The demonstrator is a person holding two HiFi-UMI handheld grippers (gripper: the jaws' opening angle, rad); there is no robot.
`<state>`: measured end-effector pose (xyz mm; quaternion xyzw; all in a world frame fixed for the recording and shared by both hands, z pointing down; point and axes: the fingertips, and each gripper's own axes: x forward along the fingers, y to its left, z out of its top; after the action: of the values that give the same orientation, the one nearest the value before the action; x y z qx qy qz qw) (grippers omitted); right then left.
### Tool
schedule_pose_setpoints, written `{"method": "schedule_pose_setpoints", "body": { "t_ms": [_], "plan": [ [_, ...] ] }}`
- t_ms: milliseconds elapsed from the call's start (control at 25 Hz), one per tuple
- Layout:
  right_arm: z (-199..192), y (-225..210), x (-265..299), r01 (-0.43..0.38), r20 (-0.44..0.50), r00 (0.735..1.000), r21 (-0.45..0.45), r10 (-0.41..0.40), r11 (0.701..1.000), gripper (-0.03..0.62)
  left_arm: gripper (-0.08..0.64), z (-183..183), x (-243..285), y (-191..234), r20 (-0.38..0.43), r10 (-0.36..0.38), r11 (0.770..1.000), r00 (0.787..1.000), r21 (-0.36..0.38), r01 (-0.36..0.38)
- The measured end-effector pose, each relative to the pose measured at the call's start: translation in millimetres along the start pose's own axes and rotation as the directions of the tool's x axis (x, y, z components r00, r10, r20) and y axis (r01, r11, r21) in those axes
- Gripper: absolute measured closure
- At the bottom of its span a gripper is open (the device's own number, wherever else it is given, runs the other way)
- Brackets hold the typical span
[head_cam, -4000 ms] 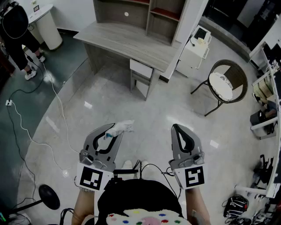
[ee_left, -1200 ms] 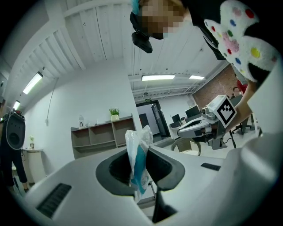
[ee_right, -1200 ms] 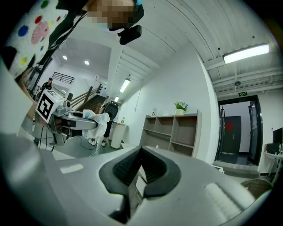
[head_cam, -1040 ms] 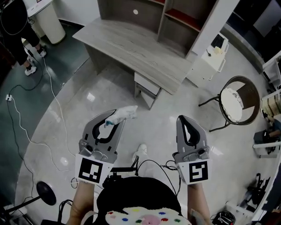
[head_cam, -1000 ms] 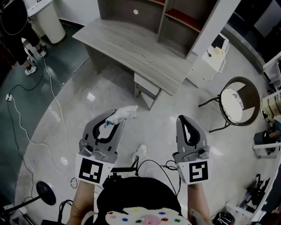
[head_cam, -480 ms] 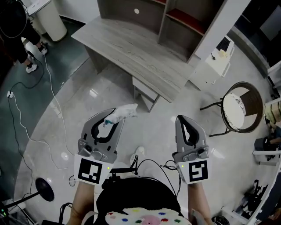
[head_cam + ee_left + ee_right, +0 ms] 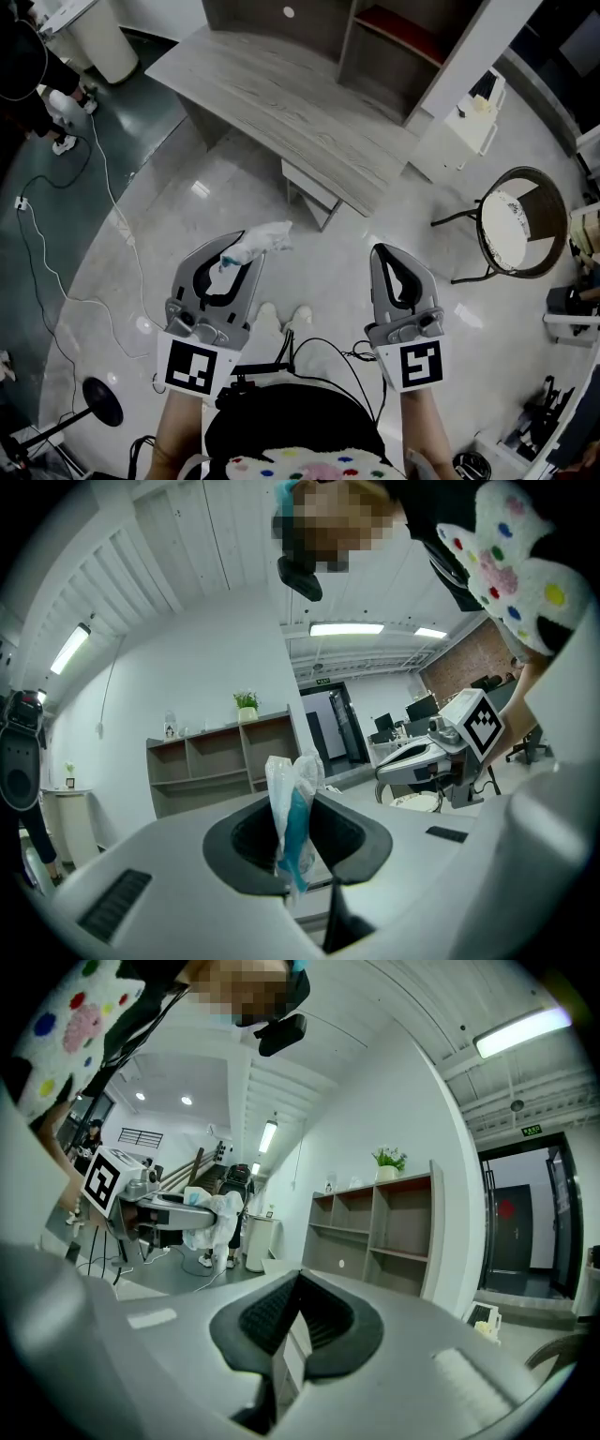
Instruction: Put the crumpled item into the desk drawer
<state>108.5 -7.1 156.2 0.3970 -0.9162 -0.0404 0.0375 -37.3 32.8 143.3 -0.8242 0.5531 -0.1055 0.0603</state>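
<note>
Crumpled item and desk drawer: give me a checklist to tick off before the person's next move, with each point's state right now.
1. Grip on the crumpled item by the left claw: ok, pinched between the jaws.
2. Right claw free for the drawer: ok, shut with nothing in it.
3. Desk drawer open: not ok, its front looks shut.
4. Drawer within reach: not ok, floor lies between both claws and the desk.
5. Cable off the route: ok, it lies to the left.
</note>
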Motion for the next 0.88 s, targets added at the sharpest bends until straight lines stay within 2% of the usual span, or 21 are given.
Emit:
{"method": "schedule_pose_setpoints", "body": {
  "t_ms": [480,600,760,880],
  "plan": [
    [-44,5,33,-0.021,-0.057,0.998,0.071,0.025,0.997,0.582,0.491,-36,14,25,-0.045,0.011,0.999,0.999,-0.038,-0.013],
    [-59,12,44,-0.061,-0.059,0.996,0.081,0.066,0.995,0.582,0.491,-48,17,30,-0.055,0.007,0.999,0.998,-0.044,-0.01],
    [-85,27,61,-0.12,-0.07,0.99,0.068,0.125,0.99,0.582,0.491,-73,27,33,-0.073,-0.027,1.0,0.997,-0.009,0.026],
    [-109,34,71,-0.149,-0.089,0.984,0.064,0.154,0.987,0.581,0.491,-94,34,35,-0.077,-0.025,1.0,0.997,-0.02,0.024]
  ]
}}
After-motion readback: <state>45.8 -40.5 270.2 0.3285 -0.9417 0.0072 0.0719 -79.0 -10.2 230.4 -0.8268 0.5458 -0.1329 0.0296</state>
